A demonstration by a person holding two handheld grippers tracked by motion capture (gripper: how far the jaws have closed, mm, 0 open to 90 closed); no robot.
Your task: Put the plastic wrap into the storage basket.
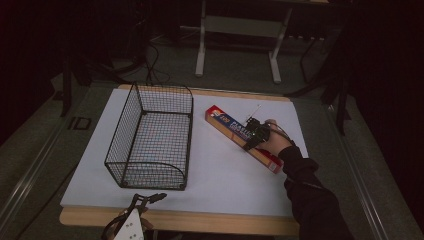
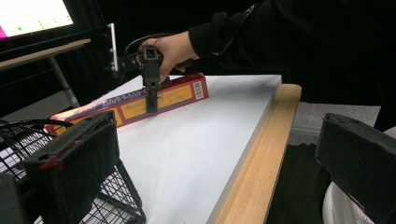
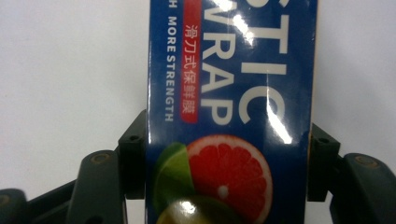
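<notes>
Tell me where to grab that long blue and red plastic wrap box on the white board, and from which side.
Grip the long blue and red cardboard plastic wrap box across its narrow width, near mid-length, coming straight down from above. It lies flat on the white board, so only its long side faces offer opposing surfaces a claw can span. The right claw already straddles it this way, jaws against both long sides.

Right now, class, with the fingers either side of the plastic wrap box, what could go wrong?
1. The right gripper straddles the long box near its middle; any offset could make an end droop or swing.
2. The glossy sides may slip.
3. A swinging end could catch the wire basket nearby.
</notes>
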